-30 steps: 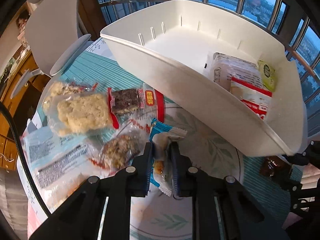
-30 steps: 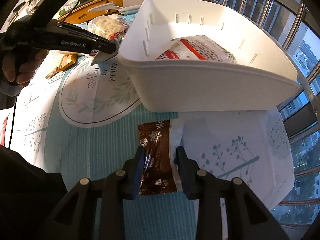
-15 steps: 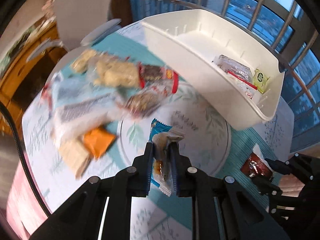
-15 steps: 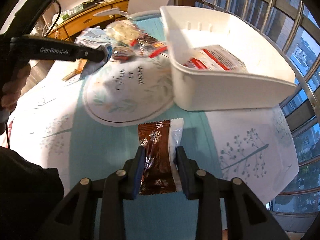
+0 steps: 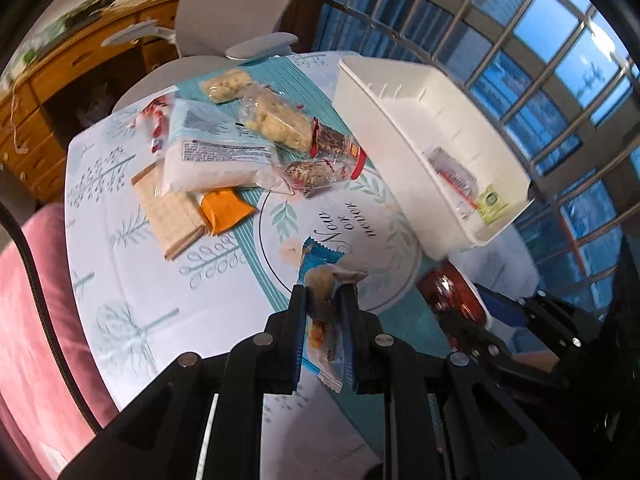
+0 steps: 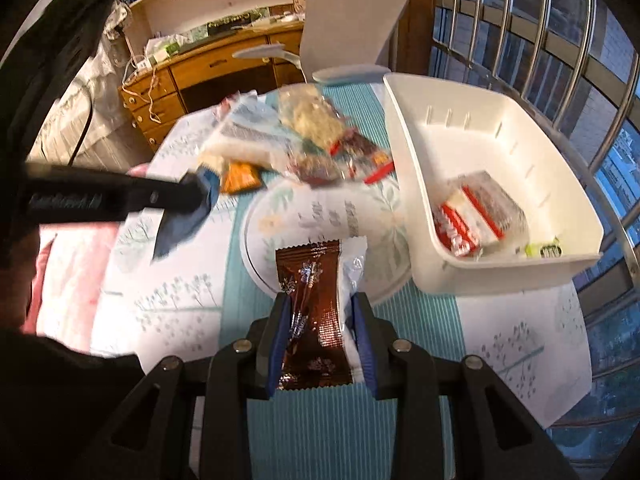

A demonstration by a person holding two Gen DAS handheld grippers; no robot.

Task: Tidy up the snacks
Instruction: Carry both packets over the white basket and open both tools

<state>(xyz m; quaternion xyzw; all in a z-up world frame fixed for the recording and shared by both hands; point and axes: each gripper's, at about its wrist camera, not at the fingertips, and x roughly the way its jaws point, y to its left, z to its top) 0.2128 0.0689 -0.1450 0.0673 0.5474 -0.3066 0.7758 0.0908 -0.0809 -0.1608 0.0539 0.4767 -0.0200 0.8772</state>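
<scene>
My left gripper (image 5: pixel 325 294) is shut on a blue snack packet (image 5: pixel 322 280) and holds it above the table, well back from the white bin (image 5: pixel 404 120). My right gripper (image 6: pixel 320 300) is shut on a brown and white snack packet (image 6: pixel 316 288), also lifted, left of the white bin (image 6: pixel 420 208). The bin holds a red and white packet (image 6: pixel 476 212) and a small green packet (image 6: pixel 544 249). A pile of loose snacks (image 5: pixel 240 148) lies on the table's far left. The left gripper with its blue packet (image 6: pixel 192 208) shows blurred in the right wrist view.
A round placemat with lettering (image 5: pixel 344 220) lies between the pile and the bin. An orange packet (image 5: pixel 224 210) and a cracker pack (image 5: pixel 172 208) lie beside the pile. A grey chair (image 6: pixel 352 28) and wooden drawers (image 6: pixel 208 68) stand behind the table. A pink seat (image 5: pixel 36 320) is at left.
Both grippers have pulled back and up from the table with their packets. The bin and the snack pile now look farther away.
</scene>
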